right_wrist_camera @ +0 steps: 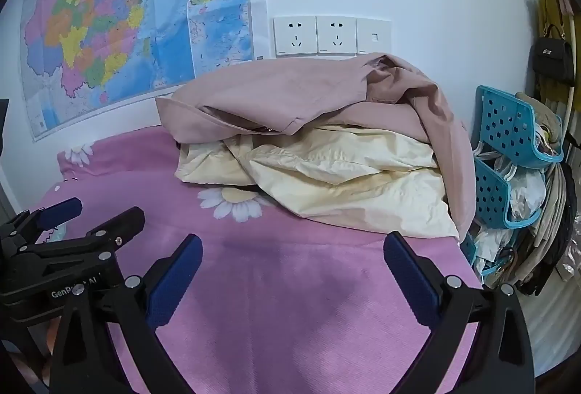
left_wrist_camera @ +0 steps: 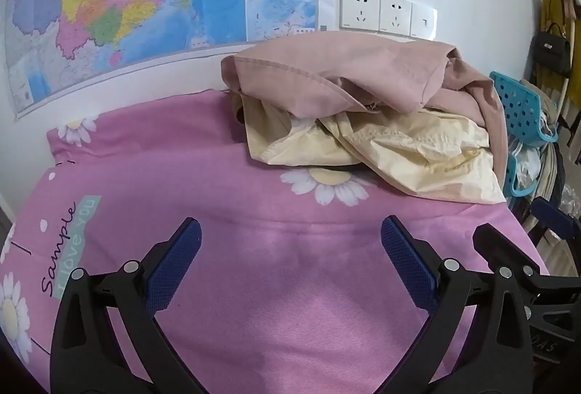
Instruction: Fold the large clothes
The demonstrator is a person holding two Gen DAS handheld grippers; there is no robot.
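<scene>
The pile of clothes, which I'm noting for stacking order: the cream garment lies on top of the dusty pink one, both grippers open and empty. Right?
Reversed: the dusty pink garment lies on top of the cream garment, as the right wrist view shows. Left gripper and right gripper are indeed open and empty.

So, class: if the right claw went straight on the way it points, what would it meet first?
Probably the cream garment, with the pink garment on top of it. The open right claw hovers over the bare pink sheet; depth is hard to judge.
</scene>
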